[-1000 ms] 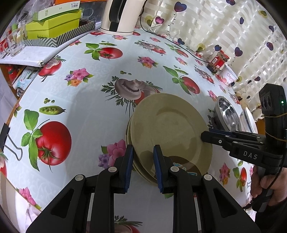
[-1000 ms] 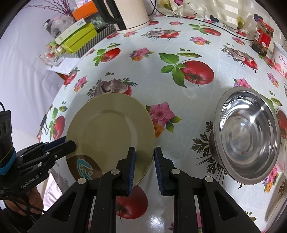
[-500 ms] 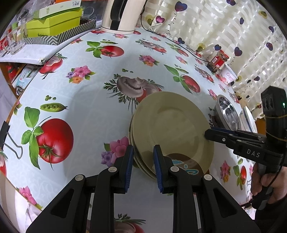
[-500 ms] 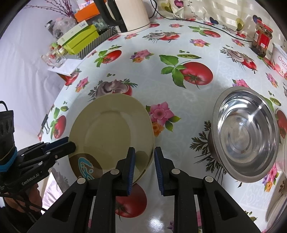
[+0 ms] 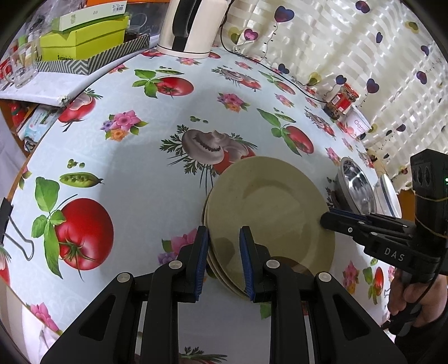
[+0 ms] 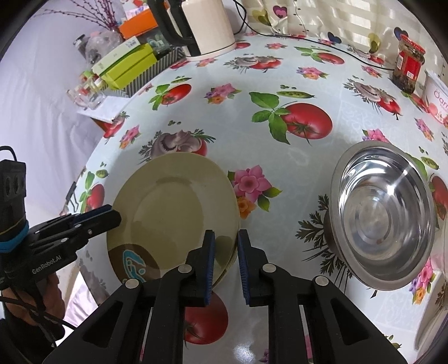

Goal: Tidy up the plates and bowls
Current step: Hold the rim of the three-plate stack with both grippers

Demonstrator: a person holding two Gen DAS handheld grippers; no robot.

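A stack of olive-green plates (image 5: pixel 268 212) lies on the patterned tablecloth; it also shows in the right wrist view (image 6: pixel 173 212). My left gripper (image 5: pixel 223 246) straddles the stack's near-left rim, its jaws narrowly apart, and I cannot tell whether they pinch it. My right gripper (image 6: pixel 226 249) straddles the opposite rim the same way. In the left wrist view the right gripper's fingers (image 5: pixel 340 221) touch the stack's right edge. A steel bowl (image 6: pixel 383 212) sits to the right of the plates.
A white kettle (image 6: pixel 207 25) with its cord, green boxes (image 6: pixel 126 64) and glasses stand at the back left. A jar (image 6: pixel 408 65) and a white tub (image 6: pixel 436 98) stand at the back right. A white plate (image 5: pixel 389 193) lies beyond the bowl.
Both grippers have drawn back slightly towards the stack's rims. The top plate has settled lower onto the stack.
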